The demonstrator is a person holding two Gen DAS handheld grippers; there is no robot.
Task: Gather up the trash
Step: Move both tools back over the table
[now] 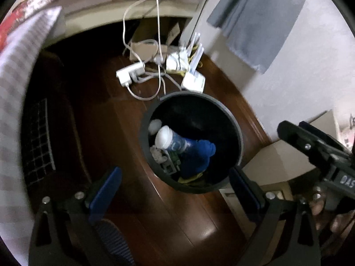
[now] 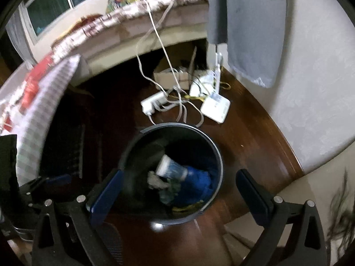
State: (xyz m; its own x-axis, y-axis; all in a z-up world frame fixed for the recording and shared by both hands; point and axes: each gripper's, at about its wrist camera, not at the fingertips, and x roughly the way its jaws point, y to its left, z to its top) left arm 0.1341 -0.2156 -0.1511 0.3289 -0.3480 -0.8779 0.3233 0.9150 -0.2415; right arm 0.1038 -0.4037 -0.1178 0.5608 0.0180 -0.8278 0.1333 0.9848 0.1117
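A round black trash bin [image 1: 235, 128] stands on the dark wood floor; it also shows in the right wrist view [image 2: 218, 155]. Inside lie a white-capped plastic bottle [image 1: 172, 140] [image 2: 170, 168], a blue cloth-like item [image 1: 197, 157] [image 2: 199, 184], crumpled white tissue [image 1: 155, 126] and yellow scraps. My left gripper [image 1: 176, 182] is open and empty, above the bin's near rim. My right gripper [image 2: 180, 187] is open and empty, above the bin; it shows at the right in the left wrist view [image 1: 310, 141].
A white power strip [image 1: 131, 73] [image 2: 154, 102], tangled cables [image 1: 158, 44], a white router [image 1: 193, 81] [image 2: 216, 107] and a cardboard box [image 1: 145, 48] lie on the floor beyond the bin. A bed edge [image 2: 124, 42] curves behind. Grey cloth [image 1: 261, 22] hangs on the right wall.
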